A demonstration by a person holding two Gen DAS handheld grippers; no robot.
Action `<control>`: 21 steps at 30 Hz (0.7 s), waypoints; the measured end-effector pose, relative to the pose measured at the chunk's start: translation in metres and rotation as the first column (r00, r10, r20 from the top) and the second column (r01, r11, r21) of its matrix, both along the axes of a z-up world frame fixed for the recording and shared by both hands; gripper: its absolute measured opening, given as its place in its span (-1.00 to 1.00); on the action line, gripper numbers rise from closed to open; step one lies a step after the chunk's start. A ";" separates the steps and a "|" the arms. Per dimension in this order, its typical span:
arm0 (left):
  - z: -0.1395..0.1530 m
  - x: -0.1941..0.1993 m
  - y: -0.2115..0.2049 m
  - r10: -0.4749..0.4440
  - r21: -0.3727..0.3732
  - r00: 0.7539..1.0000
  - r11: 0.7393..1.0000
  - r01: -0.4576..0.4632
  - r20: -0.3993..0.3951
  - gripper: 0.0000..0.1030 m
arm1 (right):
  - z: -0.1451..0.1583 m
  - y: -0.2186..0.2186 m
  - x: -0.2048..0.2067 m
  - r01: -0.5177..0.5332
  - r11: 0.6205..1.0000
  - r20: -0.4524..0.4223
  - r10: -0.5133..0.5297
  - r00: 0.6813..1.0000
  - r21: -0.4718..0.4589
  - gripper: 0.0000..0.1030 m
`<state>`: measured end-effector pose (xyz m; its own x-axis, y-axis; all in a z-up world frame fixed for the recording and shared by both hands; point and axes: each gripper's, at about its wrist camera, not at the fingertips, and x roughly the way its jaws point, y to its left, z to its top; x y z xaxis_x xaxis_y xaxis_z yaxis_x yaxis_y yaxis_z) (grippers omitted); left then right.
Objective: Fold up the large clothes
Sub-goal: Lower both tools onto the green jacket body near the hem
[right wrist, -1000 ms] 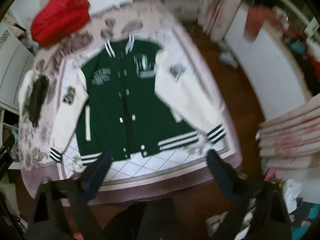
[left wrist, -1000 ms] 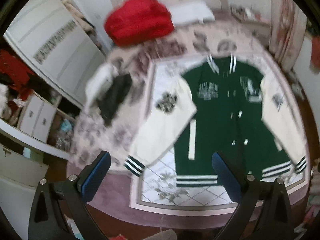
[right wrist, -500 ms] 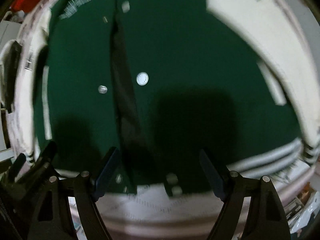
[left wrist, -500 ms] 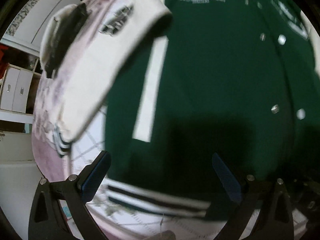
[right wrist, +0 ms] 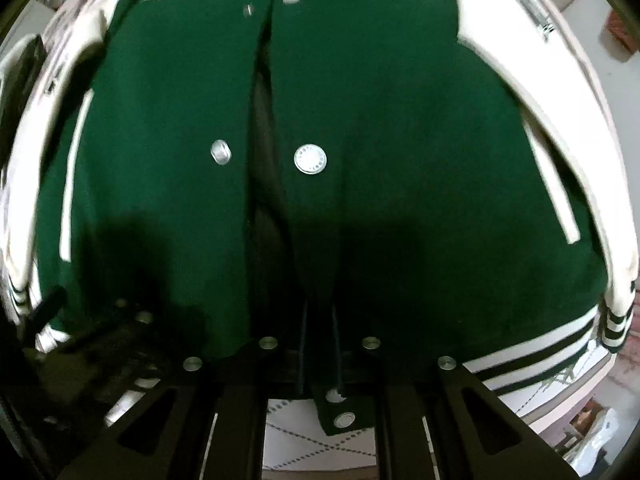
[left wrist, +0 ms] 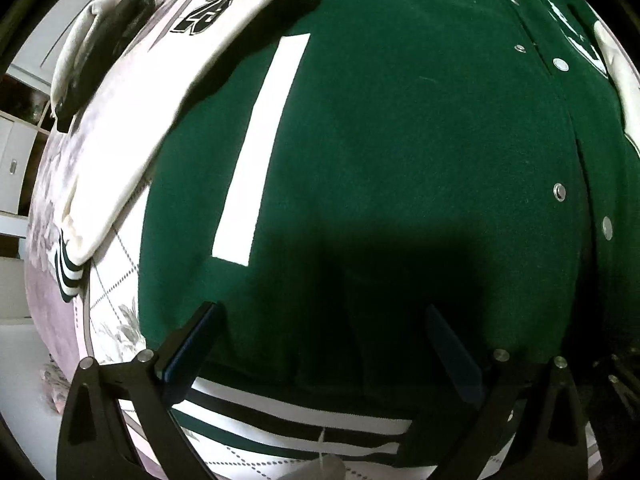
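Jacket (left wrist: pixel 400 140) laid flat on bed (left wrist: pixel 108 312); hem pinched by closed right gripper (right wrist: pixel 320 340), left gripper (left wrist: pixel 320 344) held spread above.

I see a pink bedspread with grey flowers (left wrist: pixel 52 300) and a white middle part crossed by dotted lines (right wrist: pixel 320 448). A black and cream piece of clothing (left wrist: pixel 100 40) lies bunched up on it. Past the bed I see a white cupboard with a silver handle (left wrist: pixel 14 166).
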<state>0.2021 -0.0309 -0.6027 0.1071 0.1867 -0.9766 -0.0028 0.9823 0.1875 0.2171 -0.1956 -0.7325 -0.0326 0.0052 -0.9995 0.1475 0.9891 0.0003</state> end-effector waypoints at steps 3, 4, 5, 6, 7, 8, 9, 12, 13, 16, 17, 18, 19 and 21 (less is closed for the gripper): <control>0.002 -0.013 -0.001 -0.019 0.012 1.000 1.000 0.019 -0.014 1.00 | -0.011 0.007 -0.014 -0.028 1.000 -0.013 0.028 1.000 0.000 -0.81; 0.001 -0.019 -0.002 -0.023 0.015 0.999 1.000 0.023 -0.025 1.00 | -0.014 0.008 -0.019 -0.027 1.000 -0.025 0.027 0.999 0.005 -0.81; 0.001 -0.026 -0.002 -0.023 0.014 0.999 1.000 0.023 -0.042 1.00 | -0.019 0.008 -0.027 -0.024 1.000 -0.043 0.024 0.999 0.015 -0.81; 0.000 -0.035 0.001 -0.023 0.013 0.998 1.000 0.024 -0.056 1.00 | -0.023 0.008 -0.034 -0.023 0.999 -0.058 0.025 0.998 0.022 -0.81; 0.000 -0.042 0.000 -0.025 0.015 0.997 1.000 0.026 -0.068 1.00 | -0.028 0.009 -0.041 -0.027 0.999 -0.071 0.029 0.997 0.026 -0.81; 0.001 -0.051 0.000 -0.030 0.020 0.996 0.999 0.031 -0.084 1.00 | -0.034 0.011 -0.047 -0.036 0.999 -0.087 0.039 0.995 0.031 -0.80; 0.002 -0.055 0.000 -0.033 0.022 0.995 0.999 0.035 -0.096 1.00 | -0.038 0.010 -0.051 -0.033 0.998 -0.100 0.038 0.994 0.049 -0.76; 0.020 -0.054 -0.004 -0.057 0.040 0.993 0.997 0.061 -0.102 1.00 | -0.042 -0.006 -0.055 0.069 0.977 -0.126 -0.044 0.991 0.204 0.07; 0.029 -0.050 -0.007 -0.066 0.050 0.994 0.996 0.071 -0.091 1.00 | -0.043 -0.017 -0.057 0.129 0.955 -0.147 -0.092 0.985 0.266 0.35; 0.062 -0.027 -0.022 -0.102 0.056 0.995 0.993 0.102 -0.001 1.00 | -0.033 -0.076 -0.072 0.368 0.875 -0.141 -0.341 0.930 0.315 0.35; 0.069 -0.022 -0.031 -0.119 0.057 0.993 0.991 0.118 0.022 1.00 | -0.029 -0.101 -0.087 0.454 0.827 -0.133 -0.435 0.891 0.332 0.35; 0.075 -0.014 -0.043 -0.147 0.064 0.988 0.988 0.143 0.051 1.00 | -0.024 -0.122 -0.098 0.528 0.776 -0.125 -0.520 0.845 0.343 0.35; 0.077 -0.010 -0.056 -0.172 0.074 0.982 0.983 0.167 0.072 1.00 | -0.014 -0.147 -0.113 0.611 0.711 -0.109 -0.616 0.780 0.350 0.35; 0.074 -0.002 -0.083 -0.204 0.074 0.976 0.977 0.199 0.070 1.00 | -0.001 -0.177 -0.144 0.730 0.591 -0.072 -0.758 0.648 0.344 0.35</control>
